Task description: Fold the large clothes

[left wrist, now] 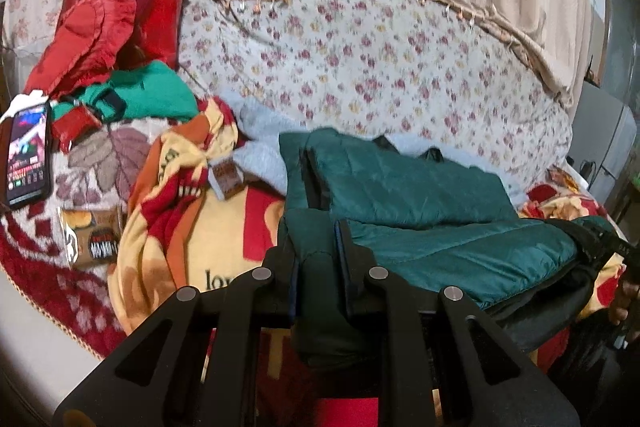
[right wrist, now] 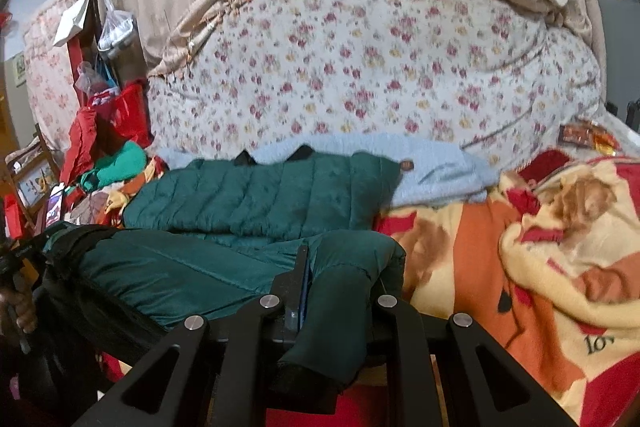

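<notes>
A dark green quilted jacket (left wrist: 404, 187) (right wrist: 260, 203) lies across a blanket on the bed, its near edge lifted and doubled toward the far half. My left gripper (left wrist: 320, 255) is shut on the jacket's left near edge, with a fold of green fabric pinched between its fingers. In the right wrist view my right gripper (right wrist: 340, 283) is shut on the right near edge; fabric drapes over its right finger and hides it. Each gripper shows in the other's view, held by a hand: the right gripper (left wrist: 612, 247) and the left gripper (right wrist: 20, 255).
A yellow, red and orange blanket (right wrist: 520, 267) covers the bed. A light blue fleece (right wrist: 436, 167) lies behind the jacket. At the left are red garments (left wrist: 100, 31), a green sweater (left wrist: 152, 95), a lit phone (left wrist: 28, 155) and a snack packet (left wrist: 92, 231). A floral quilt (left wrist: 360, 59) stands at the back.
</notes>
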Motion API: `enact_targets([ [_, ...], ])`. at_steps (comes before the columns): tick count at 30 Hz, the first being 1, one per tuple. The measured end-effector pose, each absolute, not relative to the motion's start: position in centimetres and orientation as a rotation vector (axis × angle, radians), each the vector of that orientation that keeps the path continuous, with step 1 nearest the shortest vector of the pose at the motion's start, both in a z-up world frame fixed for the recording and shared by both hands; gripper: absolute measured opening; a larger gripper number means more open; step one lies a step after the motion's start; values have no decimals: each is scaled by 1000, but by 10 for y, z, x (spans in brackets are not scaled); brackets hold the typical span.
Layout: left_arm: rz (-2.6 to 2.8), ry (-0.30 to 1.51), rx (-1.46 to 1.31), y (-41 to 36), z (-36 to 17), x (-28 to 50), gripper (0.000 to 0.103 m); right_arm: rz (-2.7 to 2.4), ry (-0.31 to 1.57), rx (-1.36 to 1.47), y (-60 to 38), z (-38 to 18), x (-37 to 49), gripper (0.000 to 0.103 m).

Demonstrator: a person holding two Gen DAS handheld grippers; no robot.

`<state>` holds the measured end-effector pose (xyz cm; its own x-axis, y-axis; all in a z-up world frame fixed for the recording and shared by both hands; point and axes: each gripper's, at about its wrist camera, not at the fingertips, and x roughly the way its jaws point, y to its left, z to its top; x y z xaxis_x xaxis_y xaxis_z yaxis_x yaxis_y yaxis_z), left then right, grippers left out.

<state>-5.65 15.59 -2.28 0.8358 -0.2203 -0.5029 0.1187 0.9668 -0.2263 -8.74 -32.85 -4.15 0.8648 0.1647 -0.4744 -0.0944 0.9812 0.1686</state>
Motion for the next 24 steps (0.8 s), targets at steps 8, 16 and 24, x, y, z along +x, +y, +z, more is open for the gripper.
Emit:
enact_targets([
  [8,-173,457,-202,155,16,-10,14,60,403,73,-322,-10,-51,14],
  [16,-120,454,-217,135,38,72,14,30,347,44,-326,26,33,14],
  [24,-47,523,-98,105,0,163,14,-23,411,55,-325,3,152,14],
])
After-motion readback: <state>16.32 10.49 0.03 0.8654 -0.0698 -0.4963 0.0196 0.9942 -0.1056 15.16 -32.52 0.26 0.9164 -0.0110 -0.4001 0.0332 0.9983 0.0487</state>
